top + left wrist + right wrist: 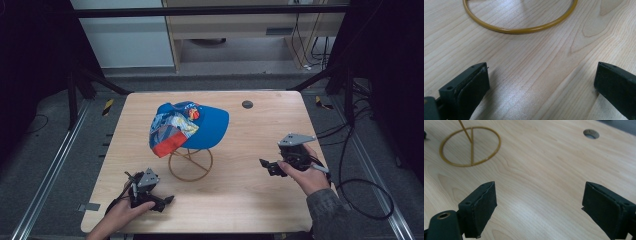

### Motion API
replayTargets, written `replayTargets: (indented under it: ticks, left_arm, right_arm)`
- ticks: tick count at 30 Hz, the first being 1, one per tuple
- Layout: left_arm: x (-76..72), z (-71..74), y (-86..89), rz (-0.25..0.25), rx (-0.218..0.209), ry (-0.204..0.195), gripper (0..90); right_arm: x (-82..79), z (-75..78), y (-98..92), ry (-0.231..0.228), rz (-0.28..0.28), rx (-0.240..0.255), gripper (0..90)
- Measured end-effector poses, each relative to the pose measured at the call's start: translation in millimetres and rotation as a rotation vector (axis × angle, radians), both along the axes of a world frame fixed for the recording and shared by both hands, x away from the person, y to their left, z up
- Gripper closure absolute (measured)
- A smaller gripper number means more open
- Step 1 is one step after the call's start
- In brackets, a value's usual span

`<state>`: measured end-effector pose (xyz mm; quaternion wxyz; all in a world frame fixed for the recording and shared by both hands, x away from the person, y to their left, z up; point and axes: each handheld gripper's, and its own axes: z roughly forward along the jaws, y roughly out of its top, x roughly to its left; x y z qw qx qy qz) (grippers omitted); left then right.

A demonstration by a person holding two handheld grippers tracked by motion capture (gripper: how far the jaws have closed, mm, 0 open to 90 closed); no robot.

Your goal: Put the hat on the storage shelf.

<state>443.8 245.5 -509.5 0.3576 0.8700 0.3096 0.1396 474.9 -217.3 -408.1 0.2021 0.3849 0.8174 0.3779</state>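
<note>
Cap (192, 127) on wire stand (190, 164): soft, light; brim stiffest hold. Left gripper (159, 201), right gripper (270, 165) both released, empty, above surface (250, 200).

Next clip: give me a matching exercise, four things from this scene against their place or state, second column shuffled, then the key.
Things:
1. cap
2. wire stand
3. left gripper
4. round hole

Places or states:
A. near the table's front edge, jaws apart, holding nothing
B. in the tabletop toward the far edge
C. blue, perched on top of the stand
D. gold-coloured, its ring base flat on the table

Pairs: 1-C, 2-D, 3-A, 4-B
</note>
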Motion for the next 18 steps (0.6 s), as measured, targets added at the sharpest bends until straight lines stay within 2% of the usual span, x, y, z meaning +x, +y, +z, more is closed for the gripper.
replayTargets:
  ticks: [2, 4, 10, 11, 14, 15, 18]
  left_arm:
    - [-0.1, 0.0, 0.0, 0.001, -0.001, 0.001, 0.0]
    - [-0.1, 0.0, 0.0, 0.001, 0.000, 0.000, 0.0]
    - [0.0, 0.0, 0.0, 0.000, 0.000, 0.000, 0.0]
    - [0.0, 0.0, 0.0, 0.000, 0.000, -0.001, 0.0]
    - [0.0, 0.0, 0.0, 0.000, 0.000, 0.000, 0.0]
    - [0.0, 0.0, 0.0, 0.000, 0.000, 0.000, 0.0]
    - [-0.1, 0.0, 0.0, 0.001, 0.000, 0.000, 0.0]
  right_arm:
    - [-0.9, -9.7, -1.6, 0.003, -0.011, -0.002, 12.4]
    - [-1.0, -12.8, -2.3, 0.007, -0.014, -0.002, 12.4]
    - [1.5, -32.8, -3.0, 0.033, -0.037, 0.024, 12.4]
    - [3.8, -41.0, -1.8, 0.044, -0.040, 0.026, 12.4]
    - [5.6, -47.4, -0.4, 0.050, -0.047, 0.034, 12.2]
    - [7.7, -55.4, 2.4, 0.068, -0.053, 0.039, 11.4]
    - [9.7, -61.3, 5.0, 0.077, -0.061, 0.038, 10.0]
